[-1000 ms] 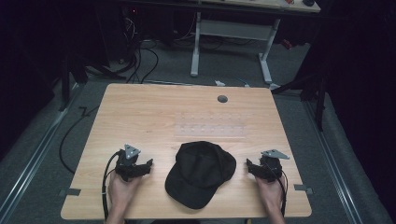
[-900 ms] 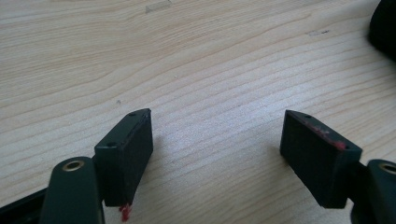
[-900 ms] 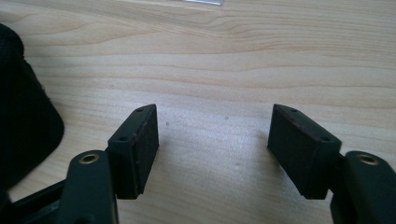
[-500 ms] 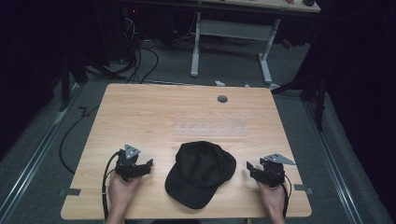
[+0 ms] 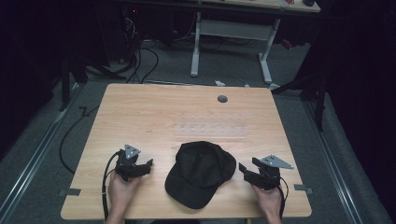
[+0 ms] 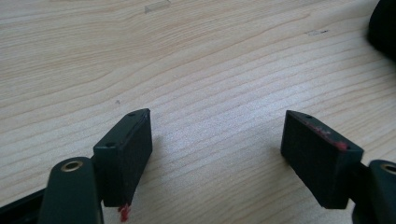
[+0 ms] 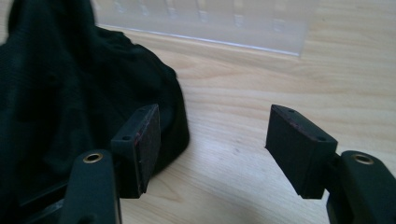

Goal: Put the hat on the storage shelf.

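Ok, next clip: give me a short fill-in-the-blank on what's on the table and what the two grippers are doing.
1. The black cap lies on the wooden table ____ the two grippers.
2. The left gripper has its jaws ____, with bare wood between them.
3. The right gripper holds ____.
4. Beyond the cap lies a ____ plastic tray.

Missing words: between; open; nothing; clear

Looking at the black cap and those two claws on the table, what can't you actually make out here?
- Cap: its underside and any logo, high view; black fabric swallows detail.
- Cap in the right gripper view: cut off by the left edge.
- Clear plastic strip: its contents, too faint.
- Person's arms: cut off by the bottom edge, high view.
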Available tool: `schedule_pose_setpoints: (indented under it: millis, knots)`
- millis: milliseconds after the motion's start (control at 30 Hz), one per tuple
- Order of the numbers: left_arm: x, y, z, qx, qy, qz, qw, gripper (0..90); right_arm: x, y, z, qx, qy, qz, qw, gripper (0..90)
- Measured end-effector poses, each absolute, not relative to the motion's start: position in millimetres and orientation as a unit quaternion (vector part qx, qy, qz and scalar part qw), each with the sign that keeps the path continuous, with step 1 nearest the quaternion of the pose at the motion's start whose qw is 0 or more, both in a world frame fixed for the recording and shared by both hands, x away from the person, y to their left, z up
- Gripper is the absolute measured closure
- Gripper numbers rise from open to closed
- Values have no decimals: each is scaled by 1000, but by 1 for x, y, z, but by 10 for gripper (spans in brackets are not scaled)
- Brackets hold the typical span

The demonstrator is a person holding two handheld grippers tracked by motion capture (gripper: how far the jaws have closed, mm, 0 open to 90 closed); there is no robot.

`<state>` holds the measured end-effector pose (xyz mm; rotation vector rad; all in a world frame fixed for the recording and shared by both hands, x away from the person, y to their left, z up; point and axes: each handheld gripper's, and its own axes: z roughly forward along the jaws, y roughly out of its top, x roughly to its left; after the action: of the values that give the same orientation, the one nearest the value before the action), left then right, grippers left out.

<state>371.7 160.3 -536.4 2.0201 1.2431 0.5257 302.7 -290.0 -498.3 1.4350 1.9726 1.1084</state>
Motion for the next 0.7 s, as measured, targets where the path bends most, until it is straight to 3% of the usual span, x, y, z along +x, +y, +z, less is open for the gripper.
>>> schedule_pose_setpoints:
  millis: [700]
  knots:
    - [372,160,-536,779,480,203,349,252,310,-248,-462,455,752,430,207,347]
